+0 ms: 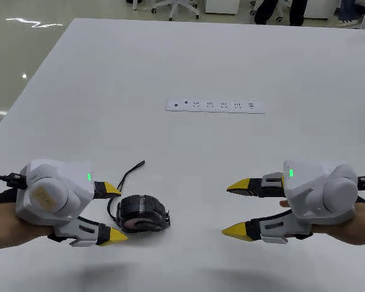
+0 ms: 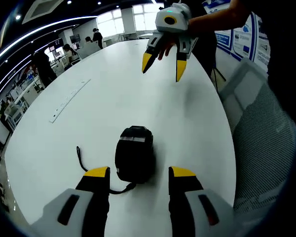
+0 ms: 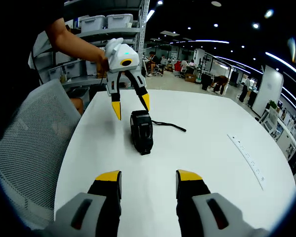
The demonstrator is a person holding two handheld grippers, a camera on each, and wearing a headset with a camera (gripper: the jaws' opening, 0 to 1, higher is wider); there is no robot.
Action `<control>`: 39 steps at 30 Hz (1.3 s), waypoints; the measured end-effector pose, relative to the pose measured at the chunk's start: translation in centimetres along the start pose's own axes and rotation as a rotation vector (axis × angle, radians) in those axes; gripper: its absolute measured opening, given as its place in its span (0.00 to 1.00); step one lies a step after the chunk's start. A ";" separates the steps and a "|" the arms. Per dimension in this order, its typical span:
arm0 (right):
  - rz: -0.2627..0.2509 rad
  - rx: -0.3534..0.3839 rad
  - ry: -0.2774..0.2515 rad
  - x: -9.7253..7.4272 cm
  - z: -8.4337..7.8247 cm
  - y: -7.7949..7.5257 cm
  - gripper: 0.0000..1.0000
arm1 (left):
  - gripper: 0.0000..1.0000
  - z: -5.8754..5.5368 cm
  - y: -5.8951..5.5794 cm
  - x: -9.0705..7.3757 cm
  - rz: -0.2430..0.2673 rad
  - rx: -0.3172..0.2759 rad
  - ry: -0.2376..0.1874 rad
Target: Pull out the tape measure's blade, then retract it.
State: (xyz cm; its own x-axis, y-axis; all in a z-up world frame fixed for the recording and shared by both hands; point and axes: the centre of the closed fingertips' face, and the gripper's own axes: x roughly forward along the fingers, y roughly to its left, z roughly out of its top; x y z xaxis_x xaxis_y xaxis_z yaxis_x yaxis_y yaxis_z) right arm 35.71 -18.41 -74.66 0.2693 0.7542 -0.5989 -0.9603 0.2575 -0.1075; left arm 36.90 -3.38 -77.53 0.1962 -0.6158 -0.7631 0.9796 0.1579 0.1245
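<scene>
A black tape measure (image 1: 142, 213) with a black wrist strap (image 1: 129, 174) lies on the white table, its blade not drawn out. My left gripper (image 1: 114, 212) stands open right beside it, yellow tips on either side of its near end; the tape measure (image 2: 134, 154) sits just ahead of the open jaws in the left gripper view. My right gripper (image 1: 235, 208) is open with nothing between its fingers, well off to the tape's right. In the right gripper view the tape measure (image 3: 141, 131) lies ahead, with the left gripper (image 3: 130, 106) over its far end.
A white power strip (image 1: 215, 106) lies flat at the table's middle, beyond both grippers. A mesh office chair (image 2: 266, 143) stands by the table's near edge. Shelves with bins and other people stand in the room behind.
</scene>
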 end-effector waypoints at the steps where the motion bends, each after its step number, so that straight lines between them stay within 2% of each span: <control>1: 0.005 -0.001 0.001 0.3 0.0 -0.1 0.45 | 0.42 0.0 0.0 0.2 -0.007 0.006 0.003; 12: 0.085 -0.040 0.012 4.3 0.1 -0.4 0.39 | 0.37 -1.1 0.7 2.0 -0.055 0.043 0.047; 24: 0.148 -0.062 0.024 8.4 0.0 -0.3 0.32 | 0.32 -1.4 0.4 3.0 -0.087 0.052 0.062; 30: 0.180 -0.082 0.040 10.1 -0.3 0.4 0.29 | 0.28 -1.5 0.5 3.2 -0.085 0.041 0.061; 39: 0.215 -0.104 0.067 11.8 -0.9 1.0 0.25 | 0.28 -1.5 0.4 3.4 -0.086 0.033 0.048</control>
State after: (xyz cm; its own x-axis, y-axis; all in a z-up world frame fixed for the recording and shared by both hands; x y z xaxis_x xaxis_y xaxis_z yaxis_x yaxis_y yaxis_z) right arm 37.84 -9.84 -82.57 0.0557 0.7421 -0.6680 -0.9983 0.0290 -0.0511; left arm 37.90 -4.19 -81.01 0.1093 -0.5878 -0.8016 0.9938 0.0799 0.0770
